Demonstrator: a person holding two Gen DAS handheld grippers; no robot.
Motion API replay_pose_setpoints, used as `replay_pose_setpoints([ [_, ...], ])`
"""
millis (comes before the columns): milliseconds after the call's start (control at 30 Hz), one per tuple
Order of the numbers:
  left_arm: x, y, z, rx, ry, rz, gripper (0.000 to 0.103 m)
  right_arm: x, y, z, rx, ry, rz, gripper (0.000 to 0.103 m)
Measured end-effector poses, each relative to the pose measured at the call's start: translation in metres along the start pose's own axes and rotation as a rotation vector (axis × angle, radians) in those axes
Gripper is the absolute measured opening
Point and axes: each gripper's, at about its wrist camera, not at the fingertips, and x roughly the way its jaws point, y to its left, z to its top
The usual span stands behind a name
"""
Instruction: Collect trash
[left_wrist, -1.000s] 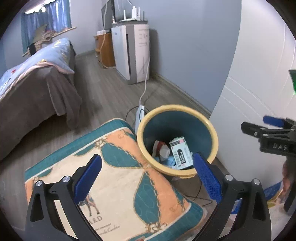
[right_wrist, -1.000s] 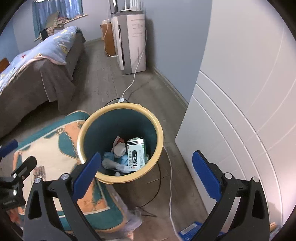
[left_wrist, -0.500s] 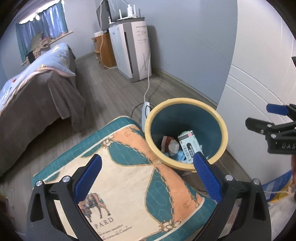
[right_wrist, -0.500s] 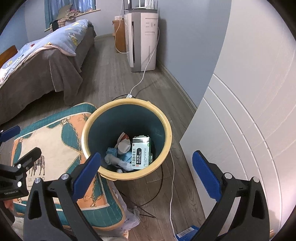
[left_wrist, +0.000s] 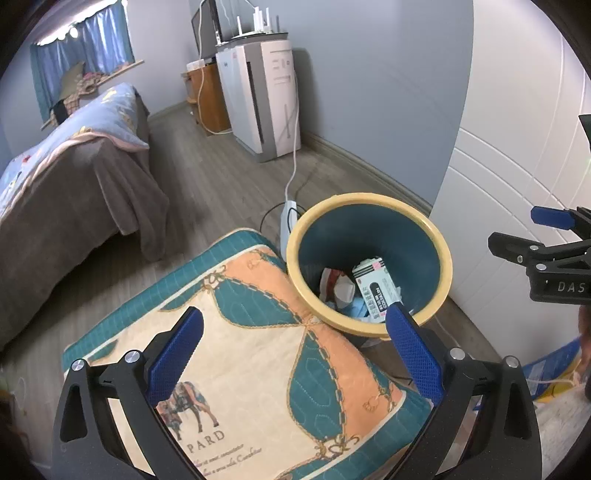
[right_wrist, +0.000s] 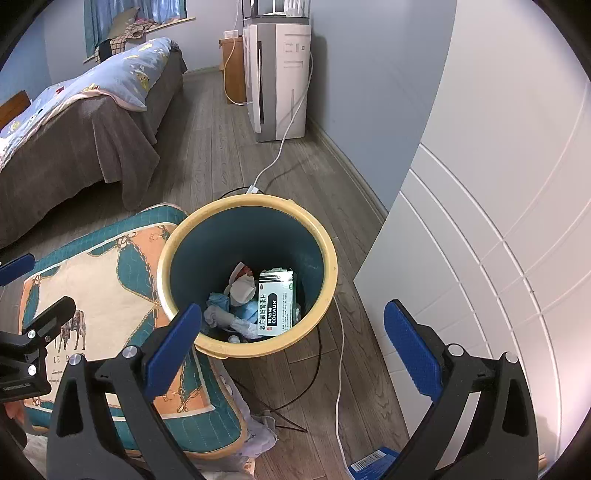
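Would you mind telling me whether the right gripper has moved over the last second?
Yes. The right gripper has pulled up and back: beneath it the trash bin looks smaller, with more floor visible around it.

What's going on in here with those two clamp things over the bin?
A person is tidying a bedroom with a hand-held gripper in each hand. Both the left gripper and the right gripper are open and empty, held above a yellow-rimmed trash bin on the floor beside a patterned cushion. The bin already holds a medicine box and some crumpled tissues. Nothing is being carried right now.
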Motion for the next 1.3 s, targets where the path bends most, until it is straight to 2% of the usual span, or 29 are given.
replay_pose_setpoints([
  [1300,0.0017,0.0026,-0.0031,-0.014,0.007,-0.015,0.098,0.0005,-0.0009,0.0003,-0.004,0.006,-0.003,0.097],
])
